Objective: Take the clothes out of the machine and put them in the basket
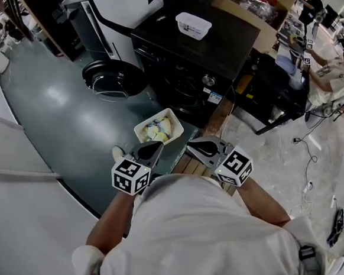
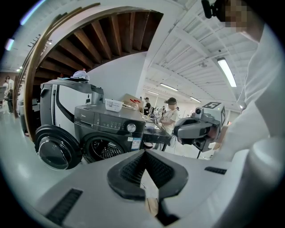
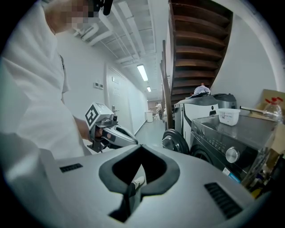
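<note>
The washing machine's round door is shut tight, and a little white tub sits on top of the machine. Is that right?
Not quite. The washing machine has its round door open, swung out to the side, not shut. The head view shows this. The little white tub does sit on top of the machine.

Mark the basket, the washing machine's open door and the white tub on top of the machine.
basket (image 1: 176,120), head view, right rim
door (image 1: 109,82), head view, glass centre
tub (image 1: 193,25), head view, top face
</note>
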Action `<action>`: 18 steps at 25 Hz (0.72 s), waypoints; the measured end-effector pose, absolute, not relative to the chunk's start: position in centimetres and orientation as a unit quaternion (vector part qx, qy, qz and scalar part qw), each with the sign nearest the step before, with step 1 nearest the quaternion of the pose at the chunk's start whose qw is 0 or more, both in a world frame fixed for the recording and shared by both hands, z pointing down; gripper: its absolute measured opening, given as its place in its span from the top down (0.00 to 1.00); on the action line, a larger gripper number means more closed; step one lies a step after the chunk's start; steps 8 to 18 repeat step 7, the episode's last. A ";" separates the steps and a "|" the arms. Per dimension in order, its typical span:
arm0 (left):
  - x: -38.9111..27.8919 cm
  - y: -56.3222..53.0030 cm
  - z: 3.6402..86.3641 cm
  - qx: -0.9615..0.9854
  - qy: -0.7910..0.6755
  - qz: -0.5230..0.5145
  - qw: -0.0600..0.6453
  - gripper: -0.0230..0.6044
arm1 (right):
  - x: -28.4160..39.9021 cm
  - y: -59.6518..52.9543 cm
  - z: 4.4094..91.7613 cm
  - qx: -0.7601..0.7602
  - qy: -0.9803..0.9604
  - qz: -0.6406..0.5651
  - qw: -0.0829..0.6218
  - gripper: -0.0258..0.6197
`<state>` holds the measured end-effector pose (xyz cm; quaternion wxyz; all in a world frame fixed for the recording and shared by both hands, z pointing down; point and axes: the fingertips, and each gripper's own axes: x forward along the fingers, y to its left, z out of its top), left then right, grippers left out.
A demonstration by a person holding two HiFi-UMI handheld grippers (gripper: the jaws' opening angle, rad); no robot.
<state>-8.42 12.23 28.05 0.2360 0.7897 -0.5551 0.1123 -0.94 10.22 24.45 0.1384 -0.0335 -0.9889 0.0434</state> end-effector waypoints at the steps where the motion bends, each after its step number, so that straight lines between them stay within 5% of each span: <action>1: -8.3 12.2 28.1 0.790 -0.555 0.112 0.236 0.97 | -0.9 10.2 24.5 -0.034 -0.989 0.044 0.137 0.96; 18: -7.5 12.0 28.3 0.792 -0.551 0.112 0.239 0.97 | -0.2 10.4 25.1 -0.036 -0.988 0.049 0.139 0.96</action>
